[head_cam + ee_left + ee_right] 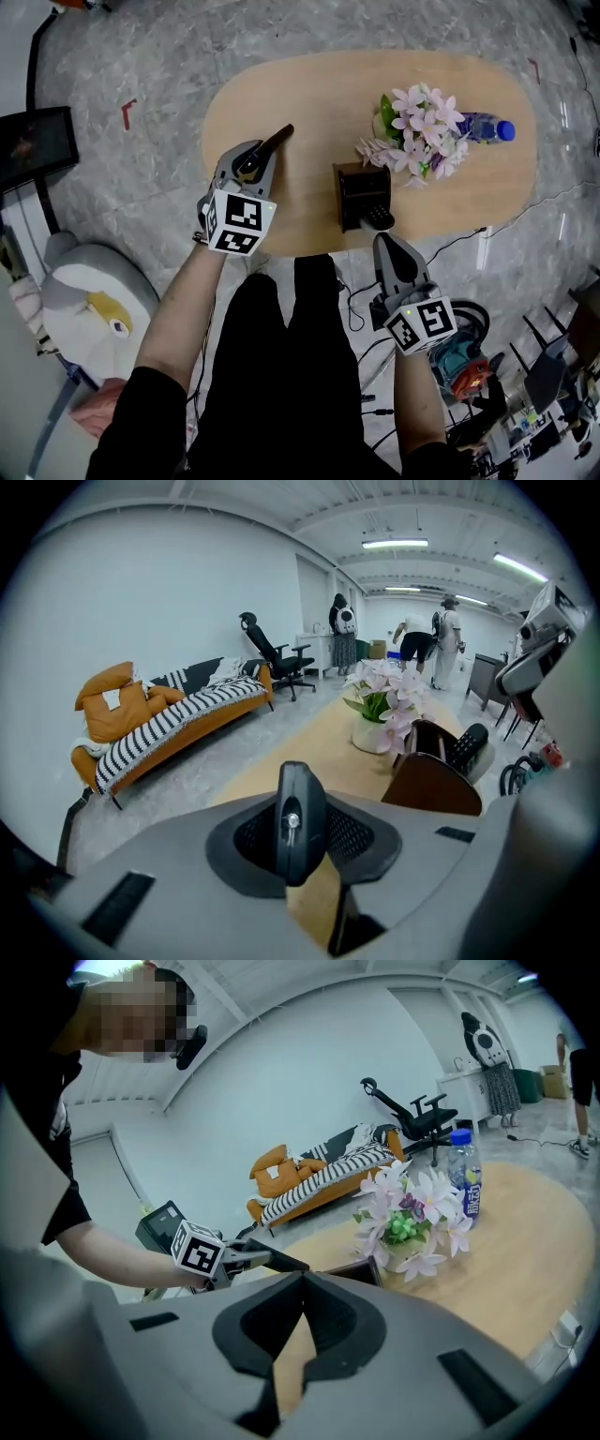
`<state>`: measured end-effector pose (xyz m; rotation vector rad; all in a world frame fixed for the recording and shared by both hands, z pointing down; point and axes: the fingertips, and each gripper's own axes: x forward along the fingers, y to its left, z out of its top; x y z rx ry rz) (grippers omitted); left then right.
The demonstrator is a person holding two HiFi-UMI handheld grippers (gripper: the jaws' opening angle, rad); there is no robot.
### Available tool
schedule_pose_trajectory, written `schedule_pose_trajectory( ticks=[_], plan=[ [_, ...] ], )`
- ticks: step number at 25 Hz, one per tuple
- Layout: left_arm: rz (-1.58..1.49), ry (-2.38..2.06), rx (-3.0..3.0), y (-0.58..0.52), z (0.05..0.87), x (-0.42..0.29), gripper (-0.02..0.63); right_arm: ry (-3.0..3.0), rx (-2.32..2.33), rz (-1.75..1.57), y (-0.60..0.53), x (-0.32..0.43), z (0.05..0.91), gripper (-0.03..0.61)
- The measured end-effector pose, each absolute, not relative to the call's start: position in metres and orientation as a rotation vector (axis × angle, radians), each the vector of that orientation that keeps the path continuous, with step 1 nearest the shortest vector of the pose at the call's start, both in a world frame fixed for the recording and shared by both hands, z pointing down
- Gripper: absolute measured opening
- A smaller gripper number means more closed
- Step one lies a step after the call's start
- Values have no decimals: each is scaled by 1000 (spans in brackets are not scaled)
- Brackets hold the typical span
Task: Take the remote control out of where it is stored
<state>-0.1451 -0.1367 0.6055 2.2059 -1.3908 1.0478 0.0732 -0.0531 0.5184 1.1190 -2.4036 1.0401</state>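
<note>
**Right gripper** (300, 1277). Jaws together, with nothing between them.
- Just beyond the tips: the rim of a dark wooden holder (361, 1267).
- Behind the holder: a pot of pink and white flowers (412, 1218), then a water bottle (466, 1177) with a blue cap.
- All of these stand on the oval wooden table (534, 1269).

**Left gripper** (302, 822). Jaws a little apart, with nothing between them.
- Ahead and to the right of the tips, well apart from them: the holder, its curved side wall turned toward these jaws.
- The remote control (467, 747) stands in the holder, its keyed end sticking out of the top and leaning right.

**Pose (head view).**
- Both bare forearms reach forward.
- The left gripper is over the table's near left part and points ahead and to the right.
- The right gripper is held off the table's near edge and points straight at the holder. Its tips are near the remote control but not touching it.

**Views compared.**
- The right gripper view shows only the holder's rim, while the left gripper view shows the remote control's keys.
- Only the left gripper view shows an orange sofa (159, 719) with a striped throw, a black office chair (277, 658) and people standing far off.
- Only the head view shows cables (361, 305) on the floor.
</note>
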Motion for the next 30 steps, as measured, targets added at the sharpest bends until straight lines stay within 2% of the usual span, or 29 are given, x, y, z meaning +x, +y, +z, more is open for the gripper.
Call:
schedule_pose_trajectory(
  ticks=[7, 17, 30],
  plan=[
    [1104, -1375, 2166, -107, 620, -157, 94, -2422, 1132, 1076, -37, 59, 518, 8],
    [1352, -1310, 2215, -61, 672, -164, 94, -2399, 1102, 1112, -1, 34, 543, 6],
    [1363, -1281, 2152, -37, 722, -171, 94, -2394, 1090, 1036, 4, 24, 580, 6]
  ],
)
